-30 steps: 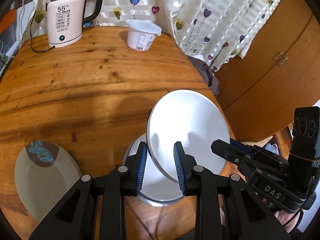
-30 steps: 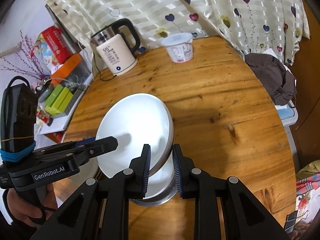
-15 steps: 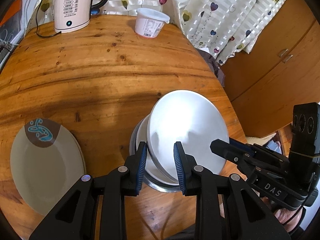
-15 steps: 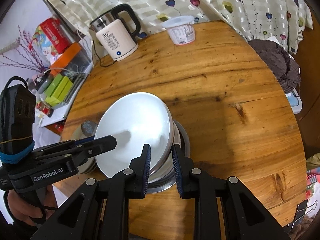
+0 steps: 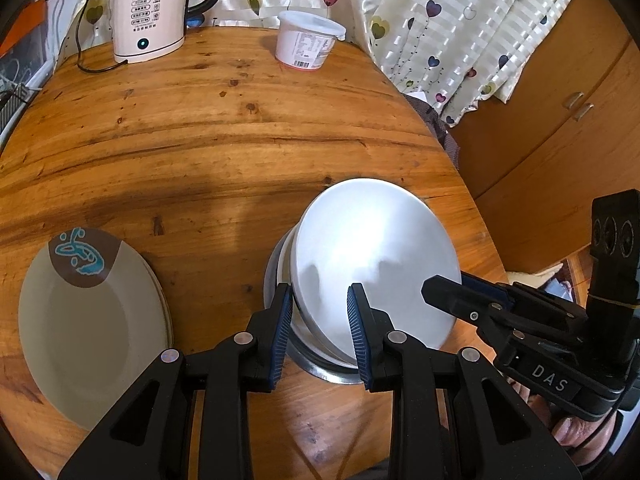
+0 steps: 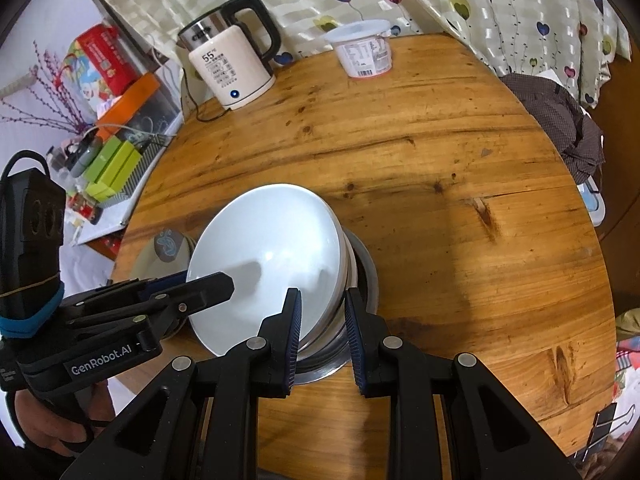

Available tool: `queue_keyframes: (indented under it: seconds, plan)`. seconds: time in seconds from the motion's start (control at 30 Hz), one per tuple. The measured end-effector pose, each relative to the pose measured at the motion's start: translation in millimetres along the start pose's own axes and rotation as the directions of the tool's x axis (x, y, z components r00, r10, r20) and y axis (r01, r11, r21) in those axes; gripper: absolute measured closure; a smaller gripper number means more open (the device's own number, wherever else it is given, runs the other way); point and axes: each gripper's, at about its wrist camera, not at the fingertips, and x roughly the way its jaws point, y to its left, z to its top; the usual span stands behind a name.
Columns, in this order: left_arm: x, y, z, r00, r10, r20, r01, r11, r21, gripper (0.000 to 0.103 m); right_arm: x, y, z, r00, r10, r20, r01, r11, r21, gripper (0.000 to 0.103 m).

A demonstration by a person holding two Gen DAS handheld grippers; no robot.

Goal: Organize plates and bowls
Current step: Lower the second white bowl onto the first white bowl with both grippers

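Note:
A white bowl [image 5: 376, 240] sits tilted on a stack of white bowls inside a metal bowl [image 5: 320, 372] on the round wooden table [image 5: 200, 140]. My left gripper [image 5: 320, 296] is shut on the bowl's near left rim. My right gripper [image 6: 322, 300] is shut on the opposite rim of the same white bowl [image 6: 272, 232], above the metal bowl [image 6: 366, 272]. Each gripper shows in the other's view, fingers clamped over the rim. A stack of beige plates [image 5: 92, 328] with a blue fish mark lies to the left, partly hidden in the right wrist view [image 6: 168, 248].
A pink-white kettle [image 5: 148, 12] with its cord and a white lidded tub [image 5: 306, 44] stand at the table's far edge by the heart-print curtain. A wooden cabinet [image 5: 560, 128] is on the right, a dark cloth [image 6: 560, 120] past the table's edge, cluttered shelves [image 6: 108, 120] to the left.
Both grippers have come down with the white bowl. It hung tilted above the stack before and now rests on the bowls inside the metal bowl.

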Motion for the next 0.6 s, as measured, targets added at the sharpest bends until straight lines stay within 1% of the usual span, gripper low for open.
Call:
queue_keyframes:
  seconds: [0.13, 0.23, 0.5, 0.6]
  plan:
    - [0.4, -0.5, -0.2, 1.000, 0.010, 0.008, -0.010, 1.000, 0.008, 0.074, 0.5, 0.8, -0.3, 1.000, -0.002, 0.000, 0.002, 1.000, -0.006, 0.079]
    - [0.7, -0.4, -0.8, 0.999, 0.030, 0.019, -0.030, 0.999, 0.018, 0.074, 0.3, 1.9, 0.0, 1.000, -0.011, 0.005, 0.012, 1.000, -0.014, 0.079]
    - [1.1, -1.2, -2.6, 0.998, 0.039, 0.042, -0.040, 0.999, 0.033, 0.074, -0.2, 1.0, -0.3, 1.000, -0.016, 0.012, 0.016, 1.000, -0.022, 0.079]
    - [-3.0, -0.5, -3.5, 0.997, 0.037, 0.072, -0.039, 0.999, 0.032, 0.074, -2.3, 1.9, 0.0, 1.000, -0.015, 0.024, 0.015, 0.999, -0.033, 0.080]
